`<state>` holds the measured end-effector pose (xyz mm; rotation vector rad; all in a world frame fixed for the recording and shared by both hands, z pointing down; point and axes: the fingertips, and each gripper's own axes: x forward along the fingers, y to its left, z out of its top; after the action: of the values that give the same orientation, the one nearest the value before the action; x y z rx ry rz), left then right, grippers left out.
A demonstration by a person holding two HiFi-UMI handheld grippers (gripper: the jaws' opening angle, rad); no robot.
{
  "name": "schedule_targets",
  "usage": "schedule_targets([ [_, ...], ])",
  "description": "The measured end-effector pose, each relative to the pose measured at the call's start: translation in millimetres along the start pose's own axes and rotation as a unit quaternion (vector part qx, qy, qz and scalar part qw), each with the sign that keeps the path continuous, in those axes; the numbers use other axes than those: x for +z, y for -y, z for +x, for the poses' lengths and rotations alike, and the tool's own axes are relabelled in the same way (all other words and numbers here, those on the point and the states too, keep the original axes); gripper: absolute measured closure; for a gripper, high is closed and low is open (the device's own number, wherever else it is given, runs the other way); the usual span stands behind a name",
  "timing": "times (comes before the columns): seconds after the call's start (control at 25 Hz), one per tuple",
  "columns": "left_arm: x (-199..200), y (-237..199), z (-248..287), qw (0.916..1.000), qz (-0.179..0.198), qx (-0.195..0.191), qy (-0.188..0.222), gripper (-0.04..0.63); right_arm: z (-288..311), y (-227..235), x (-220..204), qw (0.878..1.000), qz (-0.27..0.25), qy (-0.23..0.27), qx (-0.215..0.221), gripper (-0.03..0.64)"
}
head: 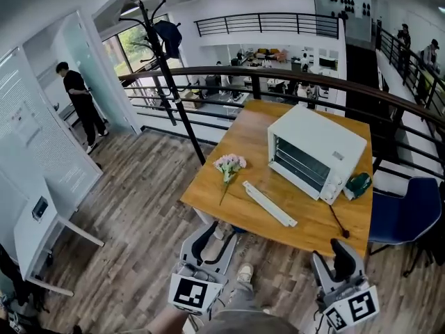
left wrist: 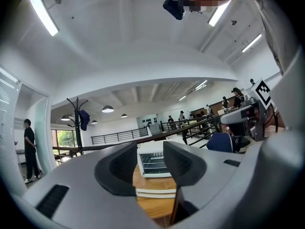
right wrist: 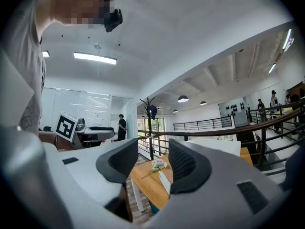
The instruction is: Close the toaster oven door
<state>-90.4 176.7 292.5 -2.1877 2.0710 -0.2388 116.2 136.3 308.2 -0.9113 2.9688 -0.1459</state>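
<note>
1. Table (head: pixel 247 141), wood-topped, set against a dark railing on an upper floor. It carries every item below except the grippers.
2. Toaster oven (head: pixel 316 134), white, box-shaped, standing on the far right part of the table. In the head view its long axis runs from upper left to lower right. Its open front faces lower left, toward the near left edge of the table, with racks visible inside.
3. Left gripper (head: pixel 217 229), held off the table at its near edge. Its claw is spread, with nothing between the pads. In the left gripper view the oven front (left wrist: pixel 151 162) shows through the gap, well apart from the jaws.
4. Right gripper (head: pixel 328 252), off the near right corner of the table. Its claw is likewise spread and pinches nothing.
5. Oven door, folded down. Its long white edge bar (head: pixel 269 204) lies in front of the opening and parallel to the oven's front. Whether a pane spans the space between bar and oven cannot be told.
6. Flower bunch (head: pixel 229 163), pink and white, lying on the table left of the oven with its stem pointing toward the near edge.
7. Green object (head: pixel 359 184), small, just beside the oven's right end.
</note>
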Motion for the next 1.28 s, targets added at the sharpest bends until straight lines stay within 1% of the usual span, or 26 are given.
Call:
schedule_targets([
  [0.16, -16, -13, 29, 0.9998, -0.007, -0.012, -0.013, 0.419, 23, 15, -16, 1.000, 0.009, -0.021, -0.010, 0.419],
  [0.36, -39, -49, 74, 0.9994, -0.005, -0.021, -0.027, 0.419, 74, 31, -36, 0.998, 0.005, -0.062, -0.022, 0.419],
  [0.48, -63, -70, 105, 0.9983, -0.004, -0.034, -0.048, 0.419, 105, 43, -55, 0.995, 0.014, -0.091, -0.035, 0.419],
  [0.56, -79, -84, 128, 0.9968, 0.001, -0.045, -0.066, 0.419, 127, 54, -66, 0.993, 0.023, -0.103, -0.051, 0.419],
  [0.64, -97, -97, 149, 0.9946, 0.005, -0.059, -0.086, 0.419, 145, 63, -80, 0.990, 0.024, -0.126, -0.067, 0.419],
  [0.76, -125, -116, 184, 0.9905, 0.009, -0.082, -0.111, 0.419, 171, 77, -110, 0.982, 0.030, -0.168, -0.077, 0.417],
  [0.92, -162, -141, 223, 0.9841, 0.022, -0.108, -0.139, 0.419, 207, 89, -141, 0.976, 0.055, -0.189, -0.092, 0.417],
  [1.04, -196, -150, 249, 0.9780, 0.024, -0.127, -0.163, 0.410, 223, 98, -166, 0.970, 0.068, -0.209, -0.107, 0.417],
  [1.16, -234, -152, 272, 0.9694, 0.029, -0.149, -0.193, 0.402, 232, 108, -193, 0.960, 0.090, -0.233, -0.124, 0.417],
  [1.28, -268, -145, 284, 0.9578, 0.033, -0.179, -0.222, 0.397, 231, 113, -221, 0.948, 0.106, -0.263, -0.144, 0.416],
])
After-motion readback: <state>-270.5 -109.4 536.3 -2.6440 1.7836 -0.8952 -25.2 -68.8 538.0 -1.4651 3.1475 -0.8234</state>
